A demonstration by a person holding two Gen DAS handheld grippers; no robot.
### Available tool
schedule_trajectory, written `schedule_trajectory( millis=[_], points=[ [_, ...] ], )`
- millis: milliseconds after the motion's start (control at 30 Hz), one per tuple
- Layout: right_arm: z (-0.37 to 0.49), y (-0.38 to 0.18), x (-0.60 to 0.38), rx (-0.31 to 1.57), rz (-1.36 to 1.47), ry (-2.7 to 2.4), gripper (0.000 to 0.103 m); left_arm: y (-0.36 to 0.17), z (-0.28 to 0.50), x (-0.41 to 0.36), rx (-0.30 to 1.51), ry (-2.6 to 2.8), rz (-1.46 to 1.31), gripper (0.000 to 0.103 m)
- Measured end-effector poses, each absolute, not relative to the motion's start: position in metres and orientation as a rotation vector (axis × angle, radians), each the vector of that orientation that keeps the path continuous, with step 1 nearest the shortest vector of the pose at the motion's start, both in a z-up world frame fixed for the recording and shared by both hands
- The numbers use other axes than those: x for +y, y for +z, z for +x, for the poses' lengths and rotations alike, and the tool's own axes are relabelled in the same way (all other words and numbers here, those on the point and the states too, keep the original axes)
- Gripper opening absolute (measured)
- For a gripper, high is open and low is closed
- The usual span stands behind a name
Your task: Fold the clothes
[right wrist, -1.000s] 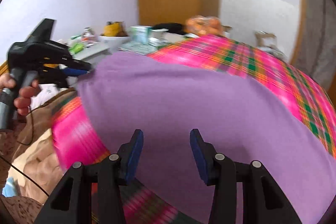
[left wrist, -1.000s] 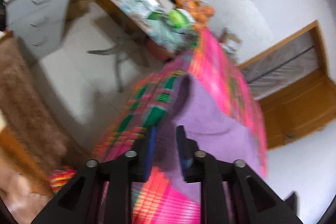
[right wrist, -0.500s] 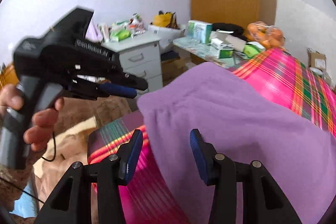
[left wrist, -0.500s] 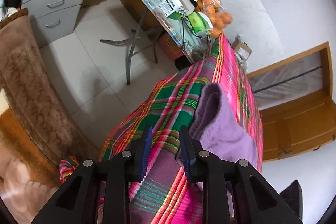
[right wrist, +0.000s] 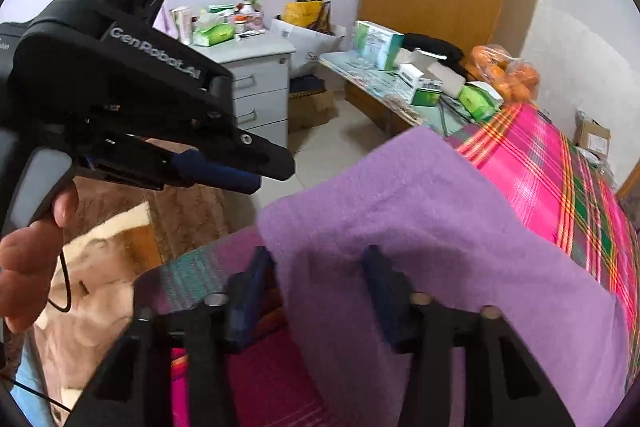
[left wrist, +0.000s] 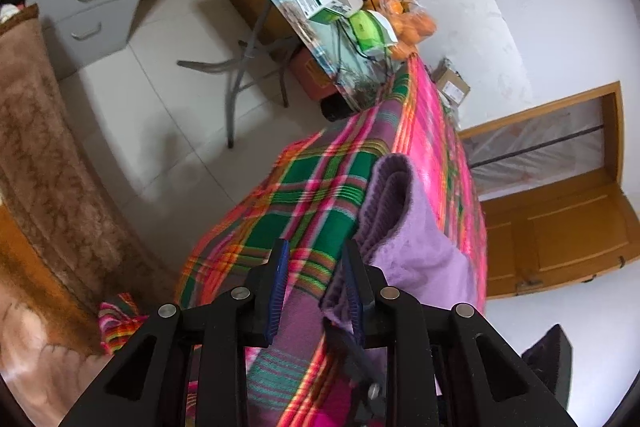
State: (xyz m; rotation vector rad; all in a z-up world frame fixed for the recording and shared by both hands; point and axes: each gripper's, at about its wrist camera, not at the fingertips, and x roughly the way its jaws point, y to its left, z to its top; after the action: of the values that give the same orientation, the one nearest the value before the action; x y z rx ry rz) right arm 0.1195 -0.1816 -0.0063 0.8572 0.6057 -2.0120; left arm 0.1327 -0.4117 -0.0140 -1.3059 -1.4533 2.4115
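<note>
Purple garment (right wrist: 440, 227) hides the closing right gripper's (right wrist: 316, 279) grip.

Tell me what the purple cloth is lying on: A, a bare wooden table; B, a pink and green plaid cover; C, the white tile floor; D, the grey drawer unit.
B: the purple cloth rests on the pink and green plaid cover.
</note>
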Motion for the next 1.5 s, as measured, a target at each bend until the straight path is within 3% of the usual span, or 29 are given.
schedule_trajectory(
  millis=[33, 100, 267, 367, 833, 1000, 1133, 1167, 1200, 1233, 1300, 1500],
  points=[
    [0.119, -0.005, -0.18, 0.598, 0.854, -2.012, 0.029, -0.015, 0.13, -0.413, -1.477, 2.376, -1.298, 0.041],
    [0.119, -0.004, -0.178, 0.586, 0.846, -2.013, 0.023, -0.016, 0.126, -0.415, -1.539, 2.31, -1.27, 0.046],
    [0.124, 0.002, -0.167, 0.538, 0.814, -2.022, 0.017, -0.018, 0.111, -0.413, -1.604, 2.182, -1.259, 0.048],
    [0.121, 0.006, -0.159, 0.478, 0.809, -2.023, 0.015, -0.023, 0.101, -0.409, -1.632, 2.107, -1.3, 0.054],
    [0.125, 0.015, -0.137, 0.397, 0.756, -2.016, 0.013, -0.027, 0.059, -0.381, -1.571, 1.977, -1.374, 0.059],
    [0.125, 0.015, -0.135, 0.391, 0.755, -2.018, 0.013, -0.028, 0.037, -0.377, -1.565, 1.965, -1.385, 0.056],
    [0.125, 0.015, -0.136, 0.393, 0.758, -2.021, 0.013, -0.033, 0.035, -0.385, -1.66, 1.983, -1.35, 0.046],
    [0.125, 0.014, -0.138, 0.396, 0.762, -2.021, 0.013, -0.035, 0.034, -0.385, -1.668, 1.977, -1.347, 0.042],
    [0.125, 0.014, -0.139, 0.398, 0.767, -2.023, 0.013, -0.036, 0.032, -0.385, -1.666, 1.974, -1.351, 0.03],
    [0.124, 0.013, -0.14, 0.4, 0.773, -2.023, 0.013, -0.036, 0.03, -0.384, -1.648, 1.981, -1.365, 0.025],
    [0.122, 0.011, -0.143, 0.405, 0.784, -2.022, 0.013, -0.036, 0.028, -0.383, -1.618, 2.009, -1.389, 0.02],
    [0.12, 0.012, -0.154, 0.402, 0.789, -2.021, 0.011, -0.037, 0.03, -0.391, -1.625, 2.024, -1.345, 0.015]
  ],
)
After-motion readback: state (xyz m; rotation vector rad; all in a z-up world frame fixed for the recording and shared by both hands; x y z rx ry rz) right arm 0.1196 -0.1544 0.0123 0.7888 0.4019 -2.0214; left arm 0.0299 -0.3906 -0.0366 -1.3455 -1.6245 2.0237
